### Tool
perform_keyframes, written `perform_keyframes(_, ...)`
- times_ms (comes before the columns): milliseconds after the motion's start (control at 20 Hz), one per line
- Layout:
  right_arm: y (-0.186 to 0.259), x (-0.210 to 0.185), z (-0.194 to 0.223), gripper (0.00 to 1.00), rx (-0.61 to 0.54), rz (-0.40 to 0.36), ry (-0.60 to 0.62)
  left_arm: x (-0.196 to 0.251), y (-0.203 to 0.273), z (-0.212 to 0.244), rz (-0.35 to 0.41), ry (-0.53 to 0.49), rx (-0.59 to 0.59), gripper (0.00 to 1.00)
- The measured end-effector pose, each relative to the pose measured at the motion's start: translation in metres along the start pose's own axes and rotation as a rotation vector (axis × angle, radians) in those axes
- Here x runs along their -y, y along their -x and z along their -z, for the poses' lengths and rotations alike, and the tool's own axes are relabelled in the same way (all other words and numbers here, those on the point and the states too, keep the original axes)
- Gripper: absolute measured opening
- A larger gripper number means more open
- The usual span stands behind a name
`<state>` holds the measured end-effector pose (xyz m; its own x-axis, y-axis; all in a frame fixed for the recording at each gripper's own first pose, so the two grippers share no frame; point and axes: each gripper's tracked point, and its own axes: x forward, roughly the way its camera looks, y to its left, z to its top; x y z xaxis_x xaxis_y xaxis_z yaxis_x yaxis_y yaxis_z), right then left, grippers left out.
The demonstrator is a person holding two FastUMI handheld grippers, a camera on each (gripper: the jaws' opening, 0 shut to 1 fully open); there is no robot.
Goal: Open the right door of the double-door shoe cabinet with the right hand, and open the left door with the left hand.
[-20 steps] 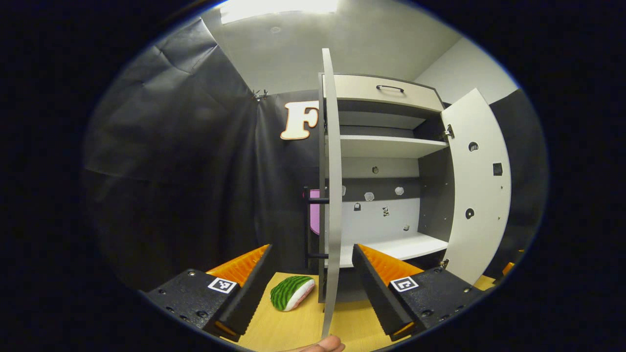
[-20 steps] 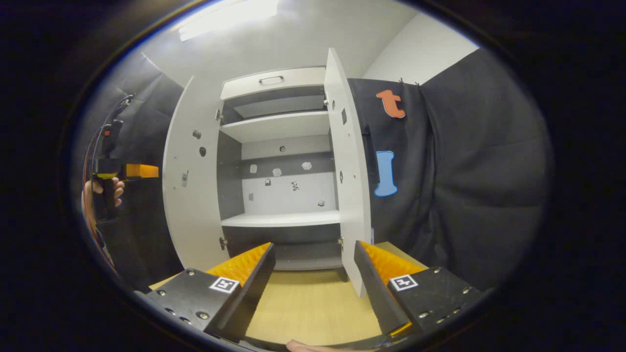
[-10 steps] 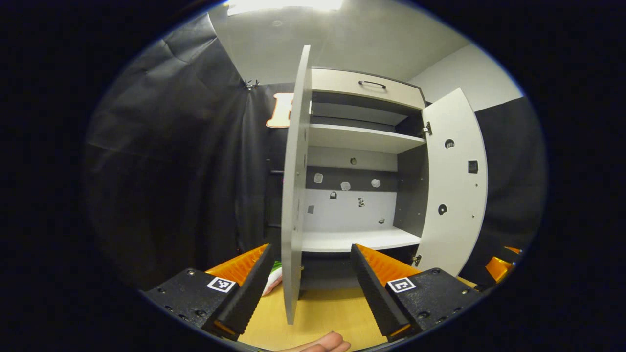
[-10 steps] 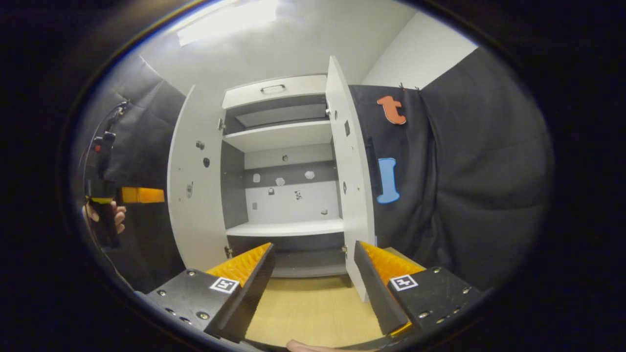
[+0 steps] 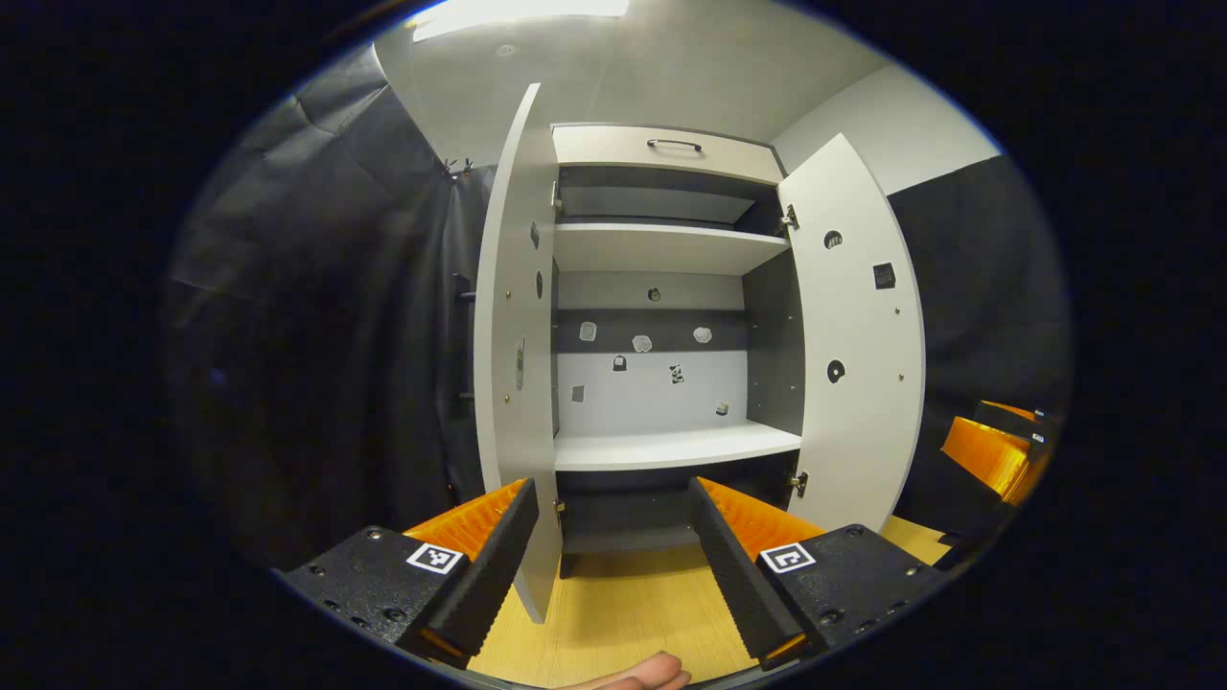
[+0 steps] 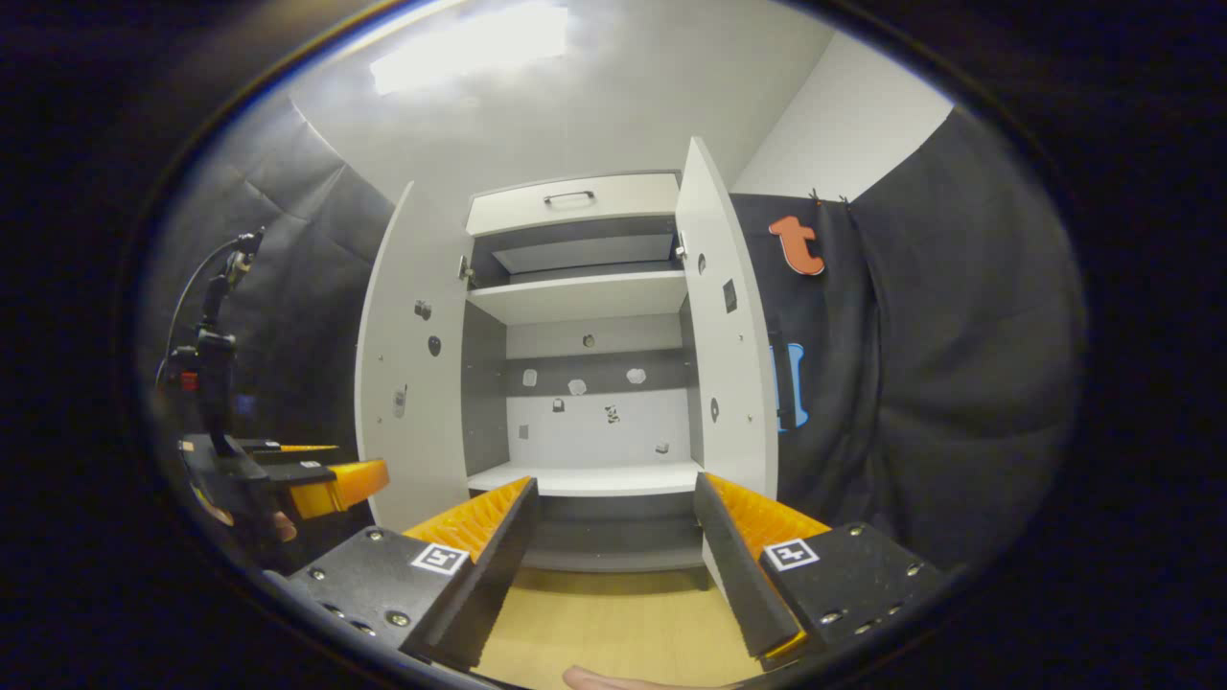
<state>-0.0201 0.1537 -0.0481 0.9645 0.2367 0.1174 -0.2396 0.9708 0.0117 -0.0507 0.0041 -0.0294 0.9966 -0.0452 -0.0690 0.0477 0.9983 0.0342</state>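
Observation:
The pale grey shoe cabinet (image 5: 661,450) stands on the wooden floor with both doors swung wide. In the left gripper view the left door (image 5: 513,335) and the right door (image 5: 858,335) flank bare shelves. My left gripper (image 5: 609,556) is open, back from the cabinet, touching neither door. In the right gripper view the left door (image 6: 407,364) and the right door (image 6: 733,355) also stand wide. My right gripper (image 6: 613,556) is open and holds nothing. The left gripper (image 6: 316,479) shows low at the left there; the right gripper (image 5: 992,450) shows at the right edge of the left gripper view.
A closed drawer with a dark handle (image 5: 674,145) tops the cabinet. Black cloth walls (image 6: 920,383) hang close on both sides. The wooden floor (image 5: 623,613) runs between me and the cabinet. A fingertip (image 5: 642,674) shows at the bottom edge.
The left gripper has drawn back and turned right, so the left door, once edge-on between its fingers, now stands aside. The right gripper has pulled back and tilted up. The watermelon toy is out of sight.

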Motion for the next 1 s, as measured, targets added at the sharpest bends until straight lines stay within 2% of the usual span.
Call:
perform_keyframes(200, -0.001, -0.006, 0.015, 0.94, -0.034, -0.002, -0.002, 0.011, 0.009, 0.015, 0.031, 0.055, -0.023, 0.97)
perform_keyframes(500, 0.003, -0.017, 0.011, 0.96, -0.024, -0.014, 0.037, 0.004, 0.013, 0.015, -0.013, 0.063, -0.01, 0.96)
perform_keyframes(700, 0.007, -0.023, 0.009, 0.96, -0.021, -0.03, 0.031, 0.008, 0.011, 0.017, -0.014, 0.078, -0.022, 0.97)
perform_keyframes(1000, 0.011, -0.012, 0.01, 0.96, -0.006, -0.014, 0.016, 0.011, 0.01, 0.016, -0.018, 0.08, -0.019, 0.96)
